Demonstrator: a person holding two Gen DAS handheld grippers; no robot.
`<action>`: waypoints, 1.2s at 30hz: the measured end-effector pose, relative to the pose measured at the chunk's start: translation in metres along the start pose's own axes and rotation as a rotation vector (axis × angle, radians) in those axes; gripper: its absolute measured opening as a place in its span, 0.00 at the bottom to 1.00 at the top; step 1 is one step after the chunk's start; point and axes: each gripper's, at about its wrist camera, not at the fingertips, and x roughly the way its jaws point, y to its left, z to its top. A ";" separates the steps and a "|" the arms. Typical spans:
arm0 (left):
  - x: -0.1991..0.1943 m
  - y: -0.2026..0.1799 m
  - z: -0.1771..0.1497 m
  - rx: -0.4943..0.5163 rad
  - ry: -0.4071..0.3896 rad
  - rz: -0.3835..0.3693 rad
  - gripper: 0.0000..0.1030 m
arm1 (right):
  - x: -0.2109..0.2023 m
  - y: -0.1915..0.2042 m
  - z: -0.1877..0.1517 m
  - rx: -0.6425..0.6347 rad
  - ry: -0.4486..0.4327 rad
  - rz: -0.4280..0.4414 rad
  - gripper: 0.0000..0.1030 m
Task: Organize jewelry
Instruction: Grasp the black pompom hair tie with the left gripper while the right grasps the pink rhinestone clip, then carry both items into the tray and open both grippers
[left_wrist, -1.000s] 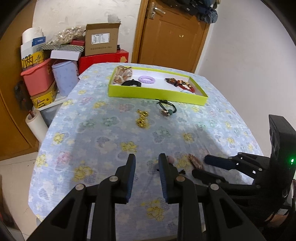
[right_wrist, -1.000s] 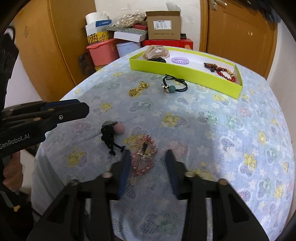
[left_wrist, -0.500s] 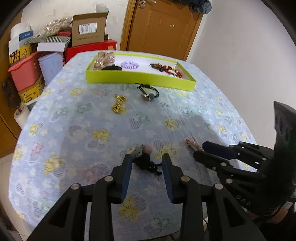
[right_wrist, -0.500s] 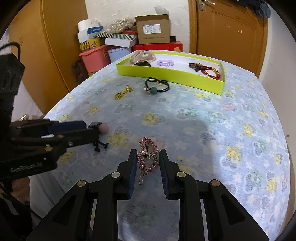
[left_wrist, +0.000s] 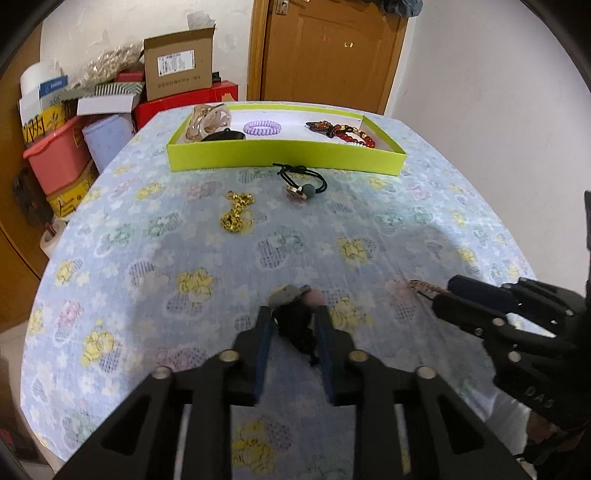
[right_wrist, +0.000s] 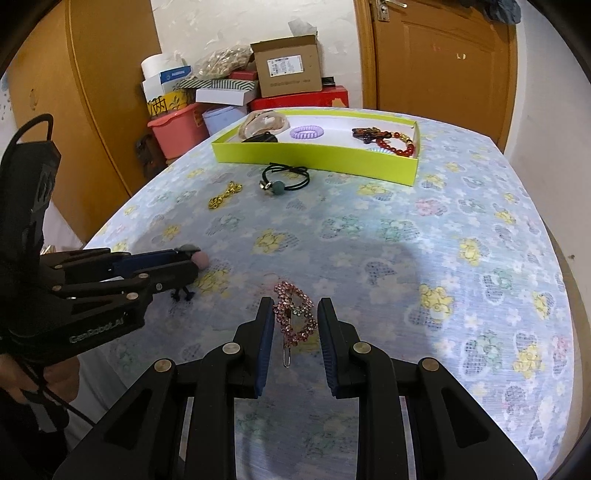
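Rhinestone hair clip (right_wrist: 294, 316) lies on the desk (right_wrist: 406, 229) between the right claw (right_wrist: 295, 314)'s parted fingers, long axis near-to-far, metal prong nearest. Left, the left claw (left_wrist: 291, 320) brackets a black hair tie (left_wrist: 295, 325), fingers apart. Farther off sits the green tray (right_wrist: 317, 158).

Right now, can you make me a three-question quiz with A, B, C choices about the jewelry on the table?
1. Where is the gold chain?
A. on the tablecloth
B. in the tray
C. on the floor

2. What colour is the spiral hair tie in the yellow-green tray?
A. red
B. purple
C. black

3. What lies between the fingers of the right gripper?
A. nothing
B. a bracelet
C. the pink rhinestone hair clip

Answers: 1 A, it lies on the floral cloth in front of the tray. 2 B, it is plainly lilac. 3 C, the clip lies between the open fingers.
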 end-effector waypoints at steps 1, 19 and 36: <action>0.000 0.001 0.000 0.000 -0.002 -0.003 0.19 | -0.001 -0.001 0.000 0.003 -0.001 -0.001 0.24; -0.027 -0.001 0.007 0.016 -0.073 -0.045 0.17 | -0.021 -0.003 0.005 0.011 -0.044 -0.010 0.24; -0.040 0.003 0.023 0.023 -0.115 -0.058 0.17 | -0.033 -0.003 0.020 0.000 -0.085 -0.030 0.24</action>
